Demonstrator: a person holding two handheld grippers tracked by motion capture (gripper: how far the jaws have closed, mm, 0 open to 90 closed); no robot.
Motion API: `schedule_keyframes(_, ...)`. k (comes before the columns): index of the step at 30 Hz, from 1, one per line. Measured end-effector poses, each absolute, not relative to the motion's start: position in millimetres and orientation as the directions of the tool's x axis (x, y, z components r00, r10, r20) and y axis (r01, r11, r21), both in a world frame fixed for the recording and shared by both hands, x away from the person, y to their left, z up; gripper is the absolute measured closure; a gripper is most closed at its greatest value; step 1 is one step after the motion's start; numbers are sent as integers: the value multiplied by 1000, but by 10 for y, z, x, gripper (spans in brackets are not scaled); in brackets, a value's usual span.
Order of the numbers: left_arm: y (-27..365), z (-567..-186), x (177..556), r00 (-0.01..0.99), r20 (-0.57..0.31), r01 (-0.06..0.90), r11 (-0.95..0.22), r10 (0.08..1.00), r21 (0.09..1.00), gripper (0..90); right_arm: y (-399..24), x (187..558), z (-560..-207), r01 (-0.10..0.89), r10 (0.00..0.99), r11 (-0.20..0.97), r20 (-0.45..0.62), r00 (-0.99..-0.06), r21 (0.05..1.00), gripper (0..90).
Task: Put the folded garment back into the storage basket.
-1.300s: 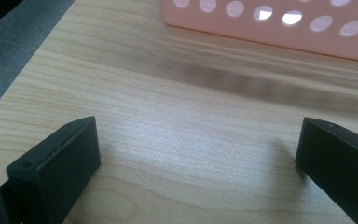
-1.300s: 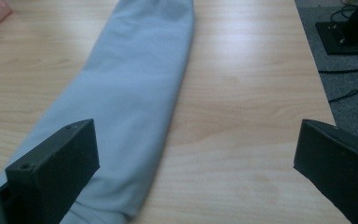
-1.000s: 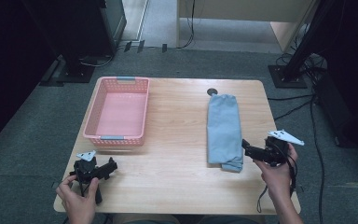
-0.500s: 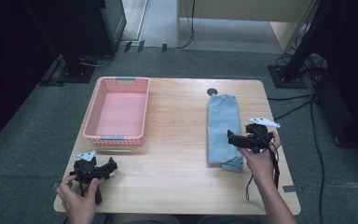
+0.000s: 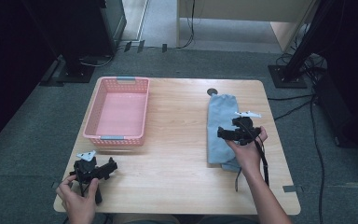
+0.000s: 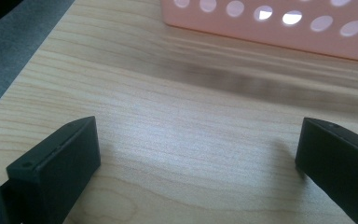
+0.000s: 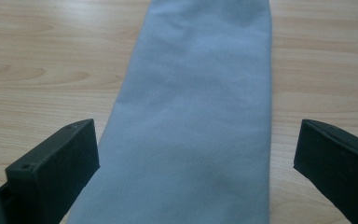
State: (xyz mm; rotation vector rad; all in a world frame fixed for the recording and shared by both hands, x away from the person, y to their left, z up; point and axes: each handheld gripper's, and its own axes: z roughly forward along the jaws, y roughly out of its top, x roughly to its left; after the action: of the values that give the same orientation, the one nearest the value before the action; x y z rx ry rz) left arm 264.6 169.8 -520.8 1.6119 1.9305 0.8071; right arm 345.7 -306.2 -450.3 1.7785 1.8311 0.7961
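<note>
A light wooden worktop (image 5: 177, 186) stands on grey carpet (image 5: 37, 140). Behind it to the left is a dark cabinet (image 5: 74, 28) on a flat black base. A pale wooden unit (image 5: 242, 11) runs along the back, and a black stand (image 5: 286, 77) with trailing cables (image 5: 307, 105) sits at the right. The far right lies in deep shadow.

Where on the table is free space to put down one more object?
Bare wood lies between the pink basket and the blue cloth, and along the near edge between the left tool and the right forearm. The right side is crowded: the right tool hovers over the cloth.
</note>
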Motion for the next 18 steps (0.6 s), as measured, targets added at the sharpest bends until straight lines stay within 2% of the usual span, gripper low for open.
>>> schedule_keyframes(8,1698,-5208,2645,-178,0,691,125,984,712,0,-2976,3651,-4705,783,995,-43,93,-19,621,0)
schedule_keyframes(18,1698,-5208,2646,-178,0,691,125,984,712,0,-2925,3789,-4845,808,995,-45,103,-20,587,1)
